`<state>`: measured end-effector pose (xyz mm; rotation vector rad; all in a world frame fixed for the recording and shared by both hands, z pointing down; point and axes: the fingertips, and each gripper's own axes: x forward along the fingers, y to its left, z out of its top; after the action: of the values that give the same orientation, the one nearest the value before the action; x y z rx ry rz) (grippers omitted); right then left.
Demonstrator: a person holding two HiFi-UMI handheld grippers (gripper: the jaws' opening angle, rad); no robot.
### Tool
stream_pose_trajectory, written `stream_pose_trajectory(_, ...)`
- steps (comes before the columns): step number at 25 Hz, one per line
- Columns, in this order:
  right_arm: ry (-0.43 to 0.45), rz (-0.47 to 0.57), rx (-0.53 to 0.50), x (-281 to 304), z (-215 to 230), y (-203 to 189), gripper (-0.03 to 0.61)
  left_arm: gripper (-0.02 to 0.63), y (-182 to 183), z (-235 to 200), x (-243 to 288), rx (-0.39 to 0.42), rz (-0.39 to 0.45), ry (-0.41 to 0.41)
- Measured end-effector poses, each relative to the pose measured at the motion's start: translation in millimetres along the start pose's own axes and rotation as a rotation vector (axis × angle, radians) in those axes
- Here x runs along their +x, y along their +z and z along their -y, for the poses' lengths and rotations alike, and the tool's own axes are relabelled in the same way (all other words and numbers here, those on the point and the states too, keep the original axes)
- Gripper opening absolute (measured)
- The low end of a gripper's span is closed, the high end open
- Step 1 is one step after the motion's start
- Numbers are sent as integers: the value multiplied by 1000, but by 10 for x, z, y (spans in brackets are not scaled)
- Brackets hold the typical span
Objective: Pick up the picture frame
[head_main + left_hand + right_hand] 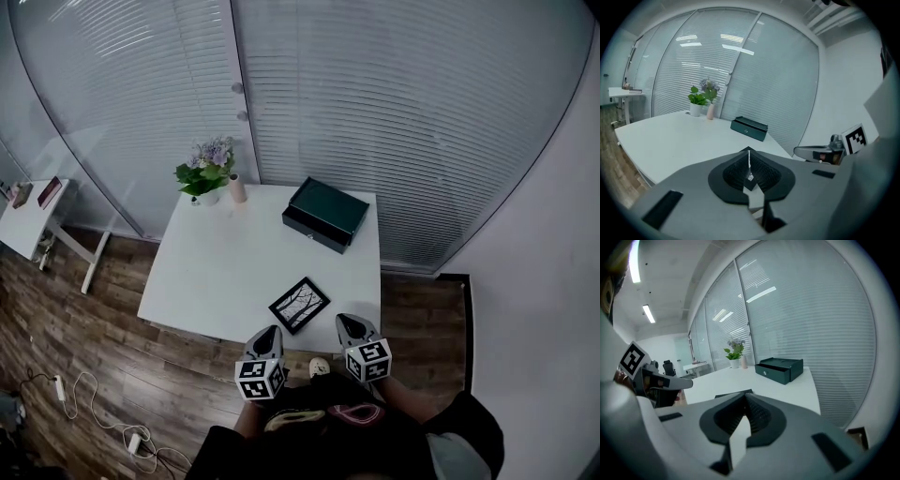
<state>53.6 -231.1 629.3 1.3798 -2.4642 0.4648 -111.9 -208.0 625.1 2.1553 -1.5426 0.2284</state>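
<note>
The picture frame [299, 305], black-edged with a bare-branch print, lies flat near the front edge of the white table [225, 262]. My left gripper [269, 331] hovers at the table's front edge, just short of the frame's near left side, jaws shut and empty. On the other side my right gripper [349, 322] sits by the frame's near right corner, also shut and empty. In the right gripper view the frame [733, 393] shows as a dark strip just past the closed right gripper [743, 394]. The closed left gripper [749, 151] hides most of the frame in the left gripper view.
A dark green box [326, 214] stands at the table's back right. A potted plant [204, 173] and a small pink vase [237, 189] stand at the back left. Blinds behind glass back the table. A second desk [33, 211] stands at the left; cables [94, 403] lie on the wood floor.
</note>
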Motion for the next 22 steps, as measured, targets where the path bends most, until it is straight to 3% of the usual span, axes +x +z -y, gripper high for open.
stream_pose_trajectory(7,53,-30,-3,257,238,-7,11,23,-45,9,330,-40,-67,69)
stream_pose_trajectory(13,84,-64,-64,493,307,81,12,26,-120,-63,472,-149,-113,137)
stream_pose_trajectory(17,98,-99,-65,628,320,80,44,139,-190,-99,531,-195,-157,159)
stream_pose_trajectory(22,85,-148,-55,819,313,51,110,183,-234,-268,556,-258,-222,196)
